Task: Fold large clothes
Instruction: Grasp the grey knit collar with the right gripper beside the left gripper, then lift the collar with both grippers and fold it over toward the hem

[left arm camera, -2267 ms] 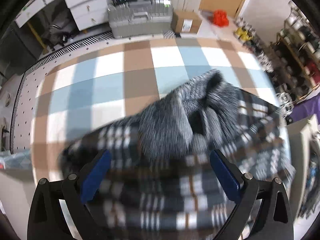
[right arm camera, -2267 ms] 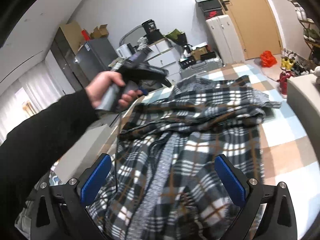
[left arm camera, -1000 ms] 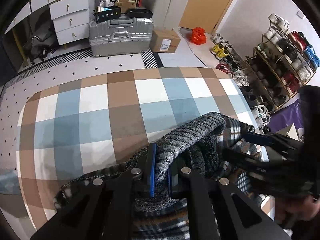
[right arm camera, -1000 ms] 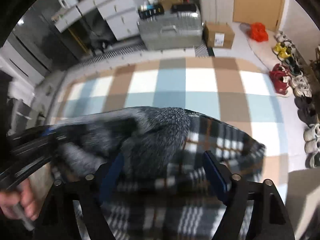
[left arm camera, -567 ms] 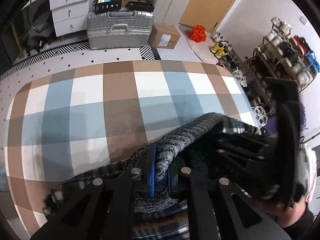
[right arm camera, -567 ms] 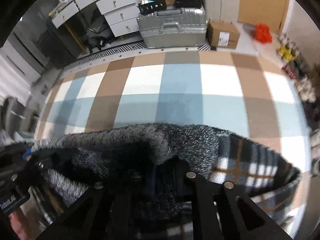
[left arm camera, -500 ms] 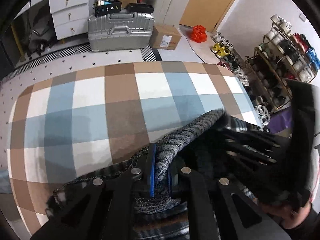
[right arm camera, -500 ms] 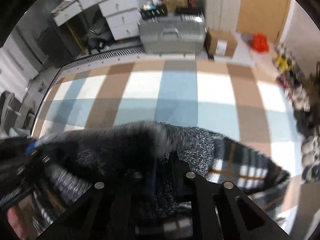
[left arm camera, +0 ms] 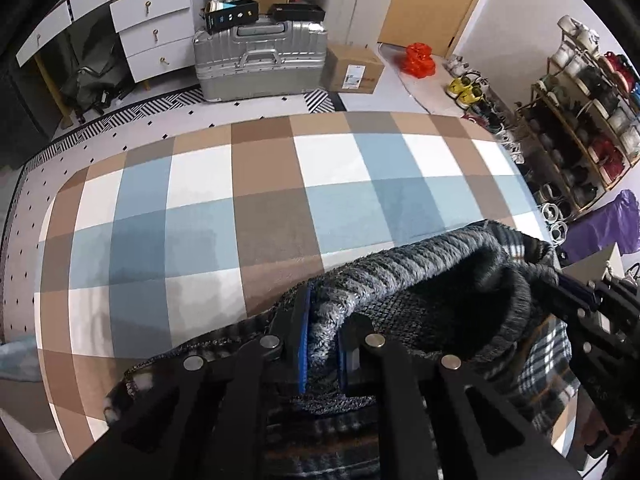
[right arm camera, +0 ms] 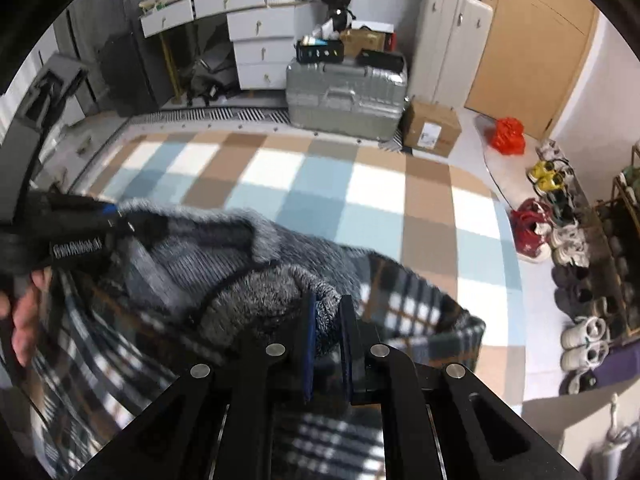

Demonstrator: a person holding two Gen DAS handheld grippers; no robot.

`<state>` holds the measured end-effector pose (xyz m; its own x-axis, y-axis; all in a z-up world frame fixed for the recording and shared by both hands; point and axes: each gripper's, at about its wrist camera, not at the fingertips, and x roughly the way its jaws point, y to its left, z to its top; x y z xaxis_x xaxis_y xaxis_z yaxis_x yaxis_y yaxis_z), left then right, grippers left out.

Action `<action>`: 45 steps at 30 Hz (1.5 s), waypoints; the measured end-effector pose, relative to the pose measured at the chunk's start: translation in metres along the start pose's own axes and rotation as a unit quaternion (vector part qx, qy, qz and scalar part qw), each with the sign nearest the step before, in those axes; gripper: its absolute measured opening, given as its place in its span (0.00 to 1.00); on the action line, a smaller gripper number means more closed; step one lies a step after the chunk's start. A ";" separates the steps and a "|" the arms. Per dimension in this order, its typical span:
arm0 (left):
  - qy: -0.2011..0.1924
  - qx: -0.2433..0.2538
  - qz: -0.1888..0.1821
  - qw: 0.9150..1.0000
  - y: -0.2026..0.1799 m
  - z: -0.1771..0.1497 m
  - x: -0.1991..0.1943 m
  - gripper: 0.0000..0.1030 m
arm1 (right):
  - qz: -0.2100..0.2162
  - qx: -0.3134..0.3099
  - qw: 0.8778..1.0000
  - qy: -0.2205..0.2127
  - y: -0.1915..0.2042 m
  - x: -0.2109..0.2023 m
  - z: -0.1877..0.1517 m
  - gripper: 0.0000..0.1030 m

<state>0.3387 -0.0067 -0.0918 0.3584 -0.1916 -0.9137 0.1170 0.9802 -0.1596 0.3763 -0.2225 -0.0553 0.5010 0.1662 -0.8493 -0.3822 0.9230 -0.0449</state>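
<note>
**Left wrist and right wrist views: both grippers clamped on the grey collar**

Left wrist view, near: left gripper (left arm camera: 320,344) points steeply down, black fingers close together, blue pads (left arm camera: 303,344) pressed onto a fold of the grey knit collar (left arm camera: 400,276). The collar belongs to the plaid garment (left arm camera: 536,368), which hangs bunched below the fingers. Collar runs right and up from the pads as a thick roll. At the right edge, the right gripper (left arm camera: 576,300) comes in from the side, tip at the far end of the same collar; the hand behind it is mostly cut off by the frame.

Right wrist view, near: right gripper (right arm camera: 326,332) also angled down, jaws nearly together, pinching the fuzzy collar (right arm camera: 260,296) between its blue pad and black finger. Plaid fabric (right arm camera: 404,300) drapes to the right and below the jaws, blurred. At the left, the left gripper (right arm camera: 104,216) shows side-on, tip on the collar edge; fingers of the person's hand (right arm camera: 24,312) wrap its handle at the frame edge.

Middle: the garment is over a checked blanket (left arm camera: 240,208) in brown, blue and white; whether it touches the blanket I cannot tell.

Far: silver suitcase (left arm camera: 260,60) on the floor, cardboard box (left arm camera: 354,70) just beside it, white drawers (left arm camera: 152,36) to the left, shoe rack (left arm camera: 584,120) along the right wall.
</note>
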 end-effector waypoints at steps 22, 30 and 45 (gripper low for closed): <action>0.020 -0.019 -0.002 1.000 0.011 0.001 0.019 0.08 | 0.020 -0.109 0.993 -0.036 0.029 -0.031 0.052 0.99; 0.027 -0.066 -0.060 0.996 0.023 0.002 0.023 0.08 | -0.070 -0.230 0.964 0.109 0.075 0.062 0.056 0.97; 0.038 0.000 0.021 0.999 0.001 -0.001 0.026 0.64 | -0.115 -0.112 0.986 0.050 0.020 0.056 0.056 0.07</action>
<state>0.3471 -0.0104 -0.1166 0.2913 -0.1465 -0.9454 0.1031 0.9873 -0.1213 0.4402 -0.1749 -0.0747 0.5195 -0.0833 -0.8504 -0.4356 0.8304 -0.3474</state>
